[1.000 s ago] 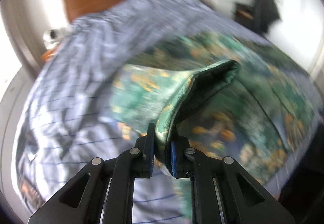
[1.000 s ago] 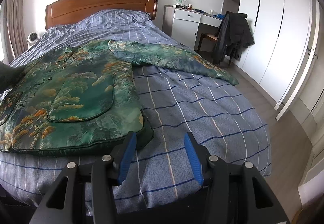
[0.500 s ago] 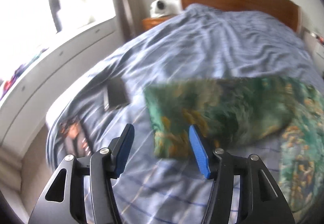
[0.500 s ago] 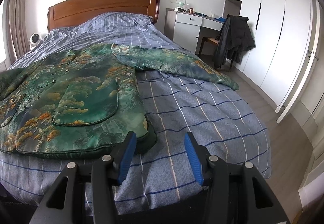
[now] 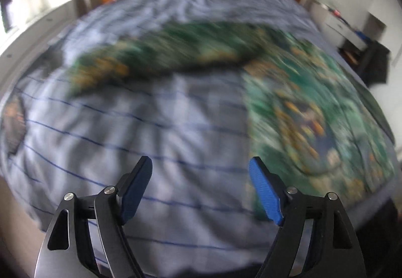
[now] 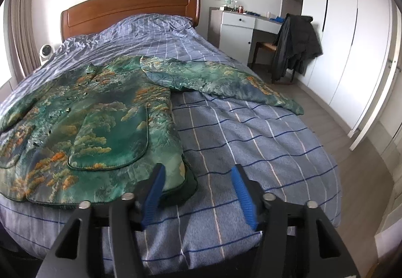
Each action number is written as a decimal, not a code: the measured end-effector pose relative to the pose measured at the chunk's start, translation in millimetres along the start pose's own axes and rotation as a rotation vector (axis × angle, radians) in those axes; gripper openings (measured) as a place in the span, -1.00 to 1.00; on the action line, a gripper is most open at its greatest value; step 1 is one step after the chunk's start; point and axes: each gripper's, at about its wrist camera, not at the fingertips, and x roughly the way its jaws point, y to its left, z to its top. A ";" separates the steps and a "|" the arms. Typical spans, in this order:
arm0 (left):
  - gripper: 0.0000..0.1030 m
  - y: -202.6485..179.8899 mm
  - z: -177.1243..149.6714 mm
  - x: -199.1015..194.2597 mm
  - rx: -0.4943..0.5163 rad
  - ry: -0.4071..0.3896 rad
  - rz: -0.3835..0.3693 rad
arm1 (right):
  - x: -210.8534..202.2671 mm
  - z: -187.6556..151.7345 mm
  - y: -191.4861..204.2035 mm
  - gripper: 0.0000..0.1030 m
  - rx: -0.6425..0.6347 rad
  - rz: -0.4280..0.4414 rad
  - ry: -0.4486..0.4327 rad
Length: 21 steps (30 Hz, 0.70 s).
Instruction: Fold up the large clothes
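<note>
We find the jacket [image 6: 100, 127] hem at ten o'clock of our right gripper [image 6: 198, 192], nearer than the left gripper [image 5: 201, 190]; both have just been widening, released and empty.

A bed [image 6: 263, 142] under a blue checked cover carries a green patterned jacket [image 6: 100, 127], spread flat.

Light: soft, even daylight; no harsh glare on the bed [image 6: 251, 142].
Source: bright, washed-out window [image 5: 15, 11] at the left wrist view's left edge.
Blur: left wrist view streaked, the green jacket [image 5: 301, 107] smeared; right wrist view sharp.
Shadows: faint, under the jacket's hem.
Distortion: fisheye bending, dark vignette at corners.
</note>
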 end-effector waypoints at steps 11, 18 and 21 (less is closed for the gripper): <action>0.63 -58.4 -17.5 47.1 0.070 0.130 -0.152 | 56.8 36.0 -54.7 0.22 0.075 0.206 0.210; 0.80 -72.4 -22.8 58.3 0.071 0.136 -0.114 | 106.6 21.4 -30.2 0.22 0.161 0.448 0.341; 0.70 -75.2 -23.1 63.1 0.066 0.157 -0.130 | 121.1 12.6 6.1 0.26 0.056 0.491 0.396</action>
